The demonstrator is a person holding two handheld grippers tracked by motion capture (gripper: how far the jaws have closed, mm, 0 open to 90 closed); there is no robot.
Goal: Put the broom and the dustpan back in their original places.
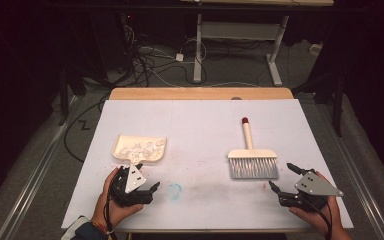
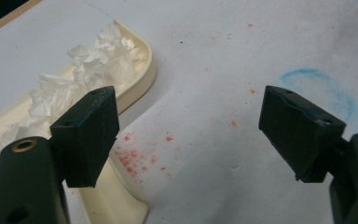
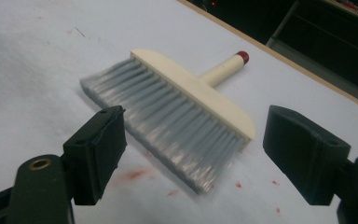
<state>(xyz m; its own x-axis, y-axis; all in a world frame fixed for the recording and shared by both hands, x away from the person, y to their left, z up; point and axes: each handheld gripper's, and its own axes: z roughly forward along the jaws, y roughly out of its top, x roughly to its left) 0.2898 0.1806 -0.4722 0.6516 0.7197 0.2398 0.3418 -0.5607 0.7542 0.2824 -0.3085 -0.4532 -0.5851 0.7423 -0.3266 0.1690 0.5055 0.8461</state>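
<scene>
A cream dustpan (image 1: 139,149) lies at the table's left, holding white crumpled paper scraps (image 2: 86,77). My left gripper (image 1: 146,176) hovers just in front of the dustpan (image 2: 121,98), open, nothing between its fingers. A cream hand brush (image 1: 253,156) with grey bristles (image 3: 168,123) and a red-tipped handle (image 3: 241,57) lies flat at the right, bristles toward me. My right gripper (image 1: 281,177) is open, near the bristles' right corner, and holds nothing.
White paper (image 1: 200,125) covers the wooden table (image 1: 200,93). A blue smudge (image 1: 175,190) and red specks (image 2: 135,158) mark the paper between the grippers. Behind the table are a desk frame (image 1: 240,45) and cables on the floor (image 1: 150,60).
</scene>
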